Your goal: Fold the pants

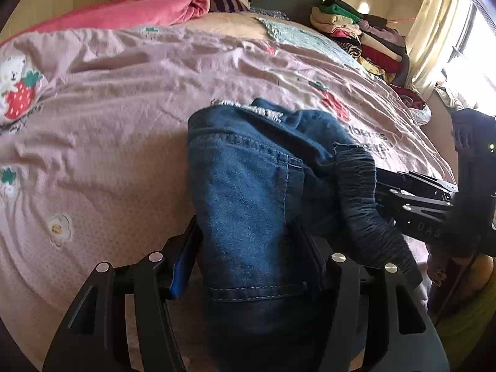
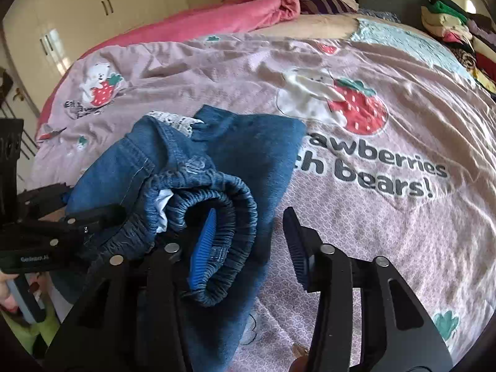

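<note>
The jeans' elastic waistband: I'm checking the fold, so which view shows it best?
The right wrist view: the elastic waistband curls open, ruching clear. The left wrist view shows only a dark edge-on strip.

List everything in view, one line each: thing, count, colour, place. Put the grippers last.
jeans: one pair, blue denim, folded on the near part of the bed, elastic waistband bunched at the near end.
bedspread: one, dusty pink with strawberry and bear prints, covering the bed.
blanket: one, pink, heaped along the far edge of the bed.
clothes pile: one stack, mixed colours, at the bed's far right corner.
wardrobe: cream doors, beyond the bed on the left.
curtain: cream, by the bright window on the right.
left gripper: black with blue pads, jaws apart, denim between them.
right gripper: black with blue pads, jaws apart, one finger inside the waistband.
</note>
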{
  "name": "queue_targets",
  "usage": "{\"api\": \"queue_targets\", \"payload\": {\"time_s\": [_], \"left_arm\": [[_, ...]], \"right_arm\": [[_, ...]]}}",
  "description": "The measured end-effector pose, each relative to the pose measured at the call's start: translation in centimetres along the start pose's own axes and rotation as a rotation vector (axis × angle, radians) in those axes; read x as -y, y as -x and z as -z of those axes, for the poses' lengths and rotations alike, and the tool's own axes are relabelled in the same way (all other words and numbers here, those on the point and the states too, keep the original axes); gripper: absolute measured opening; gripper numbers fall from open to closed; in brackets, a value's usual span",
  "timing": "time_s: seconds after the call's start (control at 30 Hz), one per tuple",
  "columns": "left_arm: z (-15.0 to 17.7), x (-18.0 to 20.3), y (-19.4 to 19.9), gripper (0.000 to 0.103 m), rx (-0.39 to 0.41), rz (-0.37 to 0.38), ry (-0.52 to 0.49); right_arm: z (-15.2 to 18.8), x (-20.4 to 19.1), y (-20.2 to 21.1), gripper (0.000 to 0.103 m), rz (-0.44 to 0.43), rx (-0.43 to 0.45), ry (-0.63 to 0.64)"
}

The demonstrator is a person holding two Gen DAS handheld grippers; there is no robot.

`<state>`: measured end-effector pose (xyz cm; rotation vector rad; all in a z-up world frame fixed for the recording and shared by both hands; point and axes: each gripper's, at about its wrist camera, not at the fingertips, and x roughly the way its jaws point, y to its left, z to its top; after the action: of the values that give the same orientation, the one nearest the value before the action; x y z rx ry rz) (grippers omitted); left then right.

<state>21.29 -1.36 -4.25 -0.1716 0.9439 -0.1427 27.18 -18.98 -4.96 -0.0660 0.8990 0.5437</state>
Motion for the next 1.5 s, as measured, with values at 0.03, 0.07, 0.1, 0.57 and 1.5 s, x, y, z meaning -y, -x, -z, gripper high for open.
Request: {"api": "queue_targets", "payload": {"time_s": [0.03,0.07,0.1,0.57,1.5], "left_arm": [[0.0,-0.1,0.0,0.058,0.000,0.004,0.003],[0.1,-0.1,0.0,0.058,0.000,0.008,0.008],[0.1,-0.2,0.2,0.058,0.002,0.011,0.010],[1.5,0.2,5.1,0.071,0.082,0.016,0.011],[7.0,2.8,17.1,0.098,0.249,-0.038,-0.033]], "right_arm": [[0.0,0.1,0.1,0.042,-0.001,0.001,-0.002],[0.1,0.1,0.1,0.042,-0.001,0.002,-0.004],[0.1,0.1,0.3,0.043,0.000,0.004,-0.007],[1.2,-1.6,6.7,0.081,0.002,0.142,0.000],[6.7,-5.5,19.3,0.094,0.116,0.363,0.067]]}}
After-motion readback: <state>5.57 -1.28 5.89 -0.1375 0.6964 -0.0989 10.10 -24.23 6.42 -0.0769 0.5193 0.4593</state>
